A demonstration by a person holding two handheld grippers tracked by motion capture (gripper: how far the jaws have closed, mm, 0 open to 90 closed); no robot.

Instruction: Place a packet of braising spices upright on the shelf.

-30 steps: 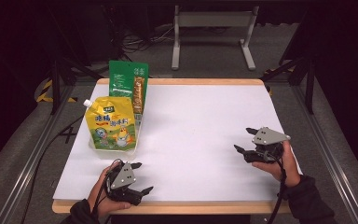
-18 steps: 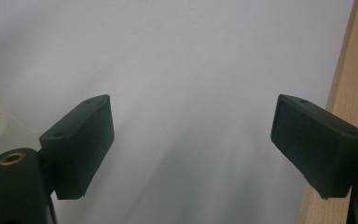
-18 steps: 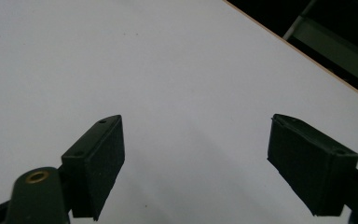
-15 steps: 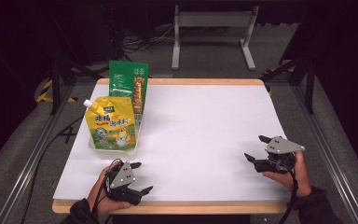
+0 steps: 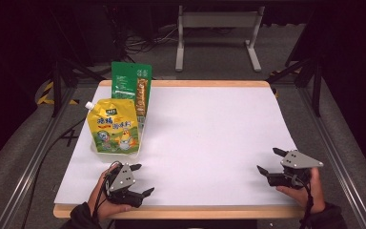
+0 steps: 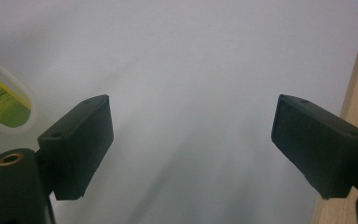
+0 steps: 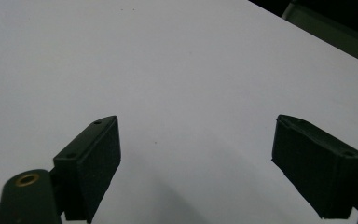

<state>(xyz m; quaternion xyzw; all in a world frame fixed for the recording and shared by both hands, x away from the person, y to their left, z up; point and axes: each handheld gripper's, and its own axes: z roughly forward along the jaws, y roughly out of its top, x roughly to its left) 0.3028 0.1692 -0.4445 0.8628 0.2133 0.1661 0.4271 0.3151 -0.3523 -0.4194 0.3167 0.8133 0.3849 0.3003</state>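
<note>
Since the earlier frames the right gripper [image 5: 269, 161] had slid from mid-table toward the near right corner and sunk a little, its jaws just opening with nothing between them, while the left gripper [image 5: 142, 179] had kept its place by the near edge. From the high view both tools lay low over the white matte table sheet [image 5: 209, 133], each topped by a grey three-cornered plate and held from behind by a hand [image 5: 302, 191] whose forearm came in from the bottom; the left hand [image 5: 100, 198] wrapped its tool with the jaws pointing toward the table's right. Both pairs of jaws stood wide and empty. The glossy yellow spouted pouch [image 5: 115, 126], soft-sided with a white cap at its upper corner and a printed cartoon label, lay flat at the sheet's left, just beyond the left gripper, and behind it a flat green and orange foil packet [image 5: 132, 90] touched its far edge. The left gripper view added what the high view could not: the blocky black rubber-like pads [image 6: 81, 140], a rounded corner of the pouch [image 6: 4, 100] at the left margin, and the pale wooden table edge [image 6: 354, 70]. The right gripper view showed its own matte pads [image 7: 95, 156] over bare sheet.
</note>
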